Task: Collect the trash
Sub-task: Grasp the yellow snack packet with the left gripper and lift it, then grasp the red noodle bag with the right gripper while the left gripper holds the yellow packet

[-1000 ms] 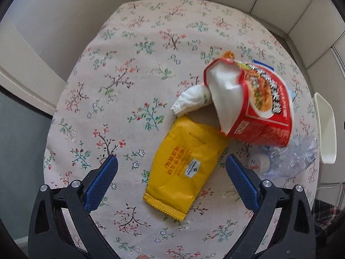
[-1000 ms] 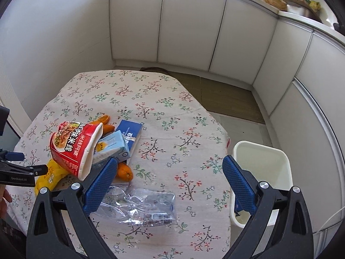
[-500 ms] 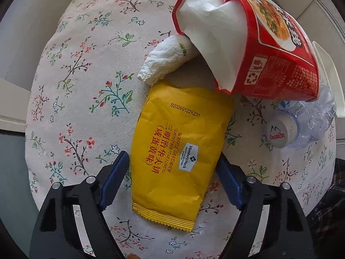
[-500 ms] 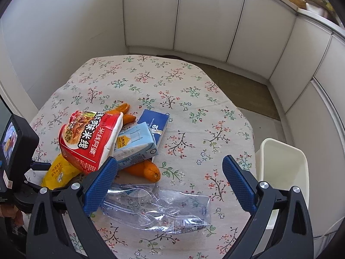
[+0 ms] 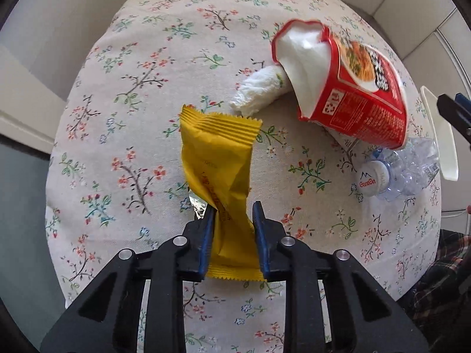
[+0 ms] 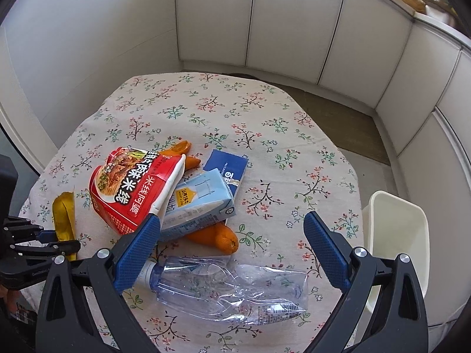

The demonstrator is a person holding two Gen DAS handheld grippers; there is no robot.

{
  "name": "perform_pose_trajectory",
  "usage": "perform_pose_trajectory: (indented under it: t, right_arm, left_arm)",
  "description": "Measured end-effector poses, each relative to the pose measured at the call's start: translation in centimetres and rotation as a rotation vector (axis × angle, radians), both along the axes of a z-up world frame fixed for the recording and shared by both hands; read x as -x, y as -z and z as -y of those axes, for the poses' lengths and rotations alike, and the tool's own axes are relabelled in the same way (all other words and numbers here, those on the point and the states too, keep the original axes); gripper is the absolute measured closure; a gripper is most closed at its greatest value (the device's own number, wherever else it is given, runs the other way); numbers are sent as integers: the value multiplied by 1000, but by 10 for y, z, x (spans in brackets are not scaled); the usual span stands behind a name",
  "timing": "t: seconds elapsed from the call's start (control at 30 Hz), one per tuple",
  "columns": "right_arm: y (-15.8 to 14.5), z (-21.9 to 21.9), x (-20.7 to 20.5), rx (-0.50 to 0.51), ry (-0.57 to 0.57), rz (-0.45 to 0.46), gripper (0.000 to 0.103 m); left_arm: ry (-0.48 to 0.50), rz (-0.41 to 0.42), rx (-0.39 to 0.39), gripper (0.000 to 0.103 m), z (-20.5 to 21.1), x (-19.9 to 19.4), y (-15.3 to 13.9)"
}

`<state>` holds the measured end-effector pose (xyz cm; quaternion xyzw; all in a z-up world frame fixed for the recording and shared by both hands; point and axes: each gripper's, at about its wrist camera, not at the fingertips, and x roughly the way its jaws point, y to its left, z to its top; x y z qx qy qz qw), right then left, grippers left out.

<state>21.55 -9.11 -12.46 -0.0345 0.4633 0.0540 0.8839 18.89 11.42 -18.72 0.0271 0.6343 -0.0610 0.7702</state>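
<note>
At lower centre of the left wrist view, the left gripper (image 5: 232, 214) has just been closing and now pinches the yellow snack wrapper (image 5: 219, 158); the right gripper (image 6: 232, 235) gapes released above the crushed plastic bottle (image 6: 229, 291).

I see the worktop (image 6: 265, 111) under a floral cloth, its far half bare. On the near left lie a red bag (image 6: 129, 188), a tissue (image 5: 259, 94), a blue carton (image 6: 200, 203), a flat blue box (image 6: 226, 167) and orange peels (image 6: 215, 235); a crushed bottle (image 6: 223, 291) lies nearest.
</note>
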Motion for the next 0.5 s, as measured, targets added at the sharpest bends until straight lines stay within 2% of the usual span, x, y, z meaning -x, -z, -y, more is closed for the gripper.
perform_pose_trajectory:
  t: [0.13,0.4,0.5]
  right_arm:
    - [0,-5,-1,-29,-22,-7,8]
    - [8,-6,-16,-290,-59,-89,8]
    - [13,-9,-25,-376,-60,-110,8]
  left_arm:
    - [-24,47,27,80,-10,7,-20]
    - [-62,176,106,80,-16,13,-70]
    - [-58,188,120,80,-7,-1,-75]
